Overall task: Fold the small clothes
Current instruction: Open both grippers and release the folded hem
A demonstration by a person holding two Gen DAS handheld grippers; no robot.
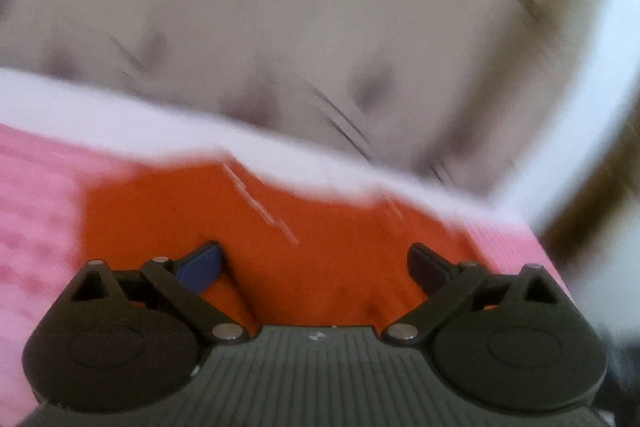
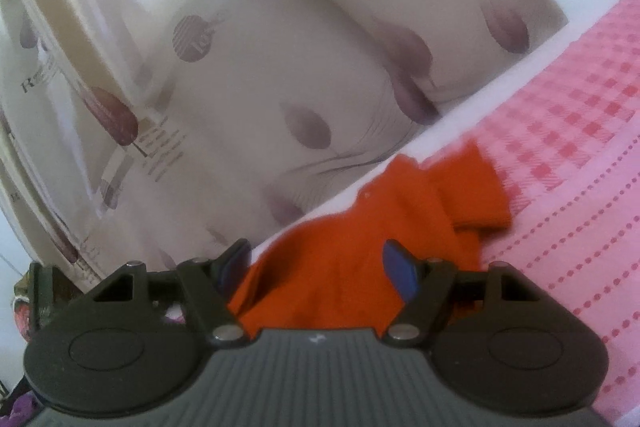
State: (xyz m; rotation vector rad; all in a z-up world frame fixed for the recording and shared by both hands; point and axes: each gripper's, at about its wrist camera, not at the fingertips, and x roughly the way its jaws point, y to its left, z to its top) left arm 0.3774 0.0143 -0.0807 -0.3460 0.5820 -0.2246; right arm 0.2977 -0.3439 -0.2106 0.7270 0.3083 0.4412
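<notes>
Mid-fold, between grips: an orange garment [image 2: 360, 239] lying on the pink checked bedspread [image 2: 580, 147], up against its white edge, with a patterned curtain [image 2: 240, 67] beyond. One part, probably a sleeve, already doubled over at the far right in the right wrist view. Right gripper [image 2: 320, 267] spread wide just over the cloth, orange fabric between the fingers but not pinched, pads clear of it. Left gripper [image 1: 316, 267] likewise spread, low over the flat middle of the garment, nothing clamped; view there smeared, so whether the fingertips brush the cloth cannot be told. Next, by judgement: picking fresh hold points, likely one edge or corner per gripper, closing on a single layer only, then lifting and carrying it across without dragging the folded part loose.
</notes>
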